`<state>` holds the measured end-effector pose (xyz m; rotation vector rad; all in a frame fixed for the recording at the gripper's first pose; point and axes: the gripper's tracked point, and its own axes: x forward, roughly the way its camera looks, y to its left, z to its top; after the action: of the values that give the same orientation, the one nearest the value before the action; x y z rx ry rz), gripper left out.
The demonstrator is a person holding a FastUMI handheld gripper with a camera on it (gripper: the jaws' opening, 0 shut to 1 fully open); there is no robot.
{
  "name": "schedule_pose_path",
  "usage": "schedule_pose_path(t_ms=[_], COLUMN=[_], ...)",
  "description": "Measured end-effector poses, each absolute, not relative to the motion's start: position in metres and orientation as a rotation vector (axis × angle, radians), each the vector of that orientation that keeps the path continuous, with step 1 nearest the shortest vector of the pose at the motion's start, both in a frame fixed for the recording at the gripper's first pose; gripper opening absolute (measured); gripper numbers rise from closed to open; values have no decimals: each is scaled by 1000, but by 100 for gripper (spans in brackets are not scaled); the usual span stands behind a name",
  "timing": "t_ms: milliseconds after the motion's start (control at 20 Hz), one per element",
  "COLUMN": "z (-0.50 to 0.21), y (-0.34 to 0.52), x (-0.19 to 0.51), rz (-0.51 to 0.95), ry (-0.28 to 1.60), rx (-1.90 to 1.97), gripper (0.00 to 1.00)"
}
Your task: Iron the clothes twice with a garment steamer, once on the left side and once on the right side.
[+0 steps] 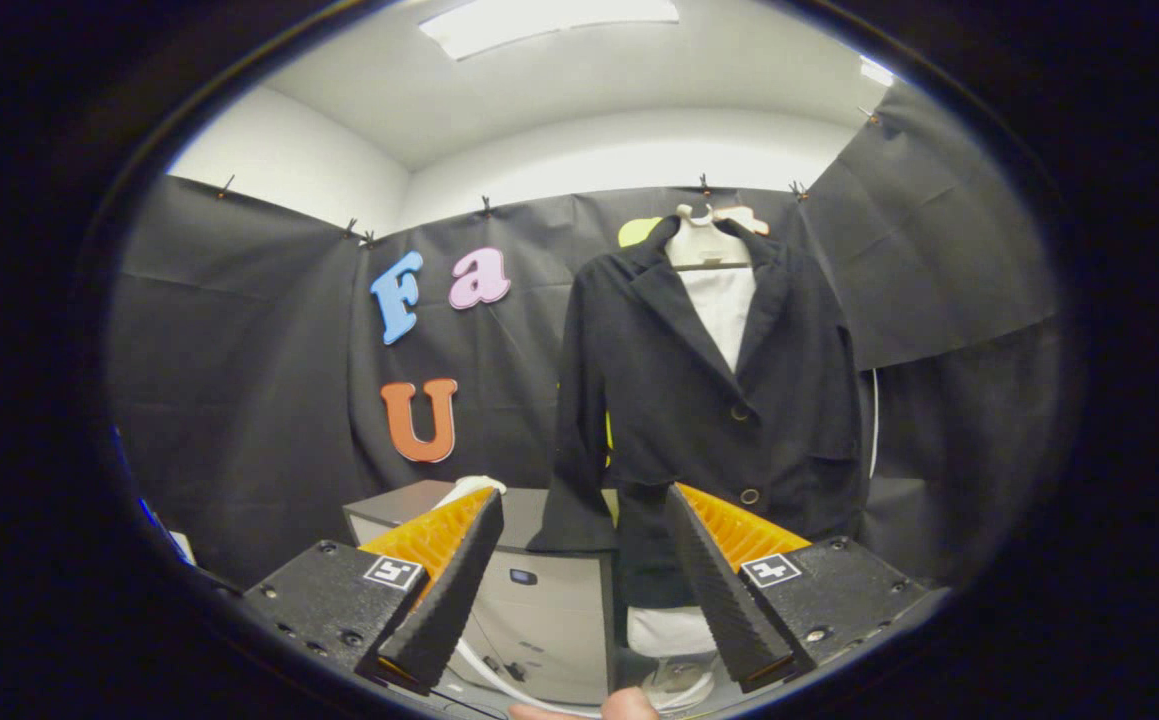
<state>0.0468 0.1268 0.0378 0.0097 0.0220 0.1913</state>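
A black jacket [709,400] hangs over a white shirt [722,305] on a pale hanger [709,222], against the black cloth wall. It hangs straight ahead, beyond my fingers, with its hem just past the right fingertip. My gripper [582,495] is open and nothing sits between its fingers. A small white part [479,486], perhaps the steamer head, peeks out just behind the left fingertip, on top of a grey boxy unit [549,610]. A white hose [484,668] curves low in front of that unit.
The grey unit stands left of the jacket and below it. A round pale base [679,685] sits under the garment. A person's fingertip [629,705] shows low between my fingers. Black cloth walls close in on the left, back and right.
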Motion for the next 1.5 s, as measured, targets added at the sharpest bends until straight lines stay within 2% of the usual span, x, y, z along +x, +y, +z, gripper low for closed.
schedule_pose_path(t_ms=[100, 450, 950, 1200, 1500], z=[32, 23, -20, -56, -114], y=[146, 224, 319, 364, 403], x=[54, 93, 221, 285, 350], rz=[186, 301, 453, 478, 406], ry=[57, 174, 352, 476, 639], rx=[-36, -27, -1, 9, -12], gripper=[100, 100, 99, 97, 92])
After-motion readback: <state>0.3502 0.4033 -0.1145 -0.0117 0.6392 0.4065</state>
